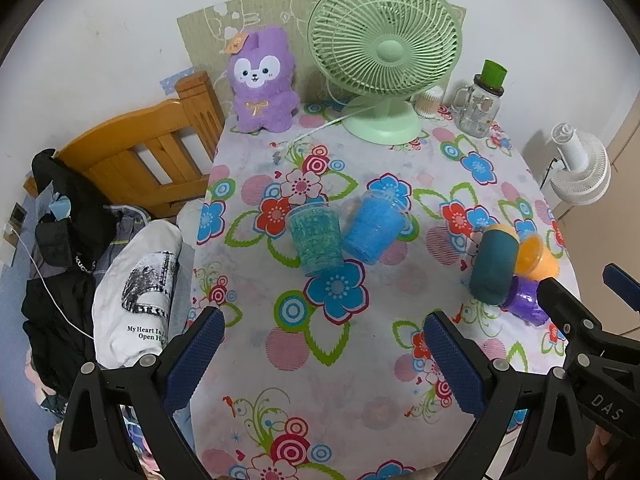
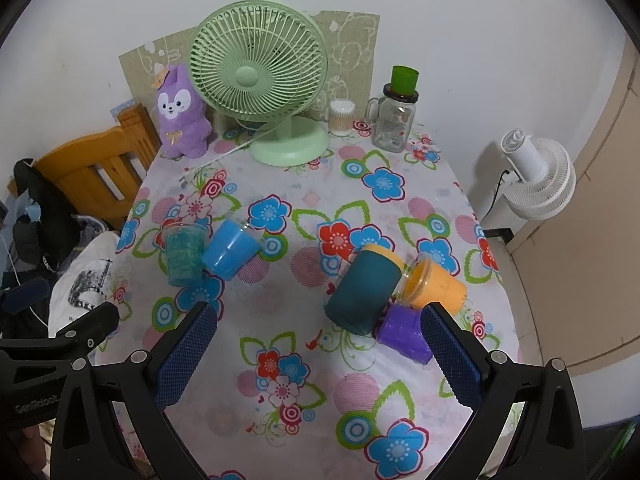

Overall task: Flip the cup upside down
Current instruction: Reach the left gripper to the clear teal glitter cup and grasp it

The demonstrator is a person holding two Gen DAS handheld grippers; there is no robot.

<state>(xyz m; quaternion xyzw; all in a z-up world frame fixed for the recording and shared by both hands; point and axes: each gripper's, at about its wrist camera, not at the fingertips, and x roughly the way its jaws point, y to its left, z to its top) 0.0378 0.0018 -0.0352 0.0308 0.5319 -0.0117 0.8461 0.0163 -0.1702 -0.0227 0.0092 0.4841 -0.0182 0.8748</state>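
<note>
Right gripper (image 2: 318,354) spread, just short of purple cup (image 2: 402,334)

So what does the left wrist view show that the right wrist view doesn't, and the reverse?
Only the left view reads the white shirt print clearly. Only the right view shows the orange cup nearly whole and a black item at the wall's foot. Both show the open left gripper and right gripper, five cups lying on their sides, the green fan and the purple plush.

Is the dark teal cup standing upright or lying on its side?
Lying on its side: the dark teal cup rests lengthwise on the tablecloth, rim facing away.
</note>
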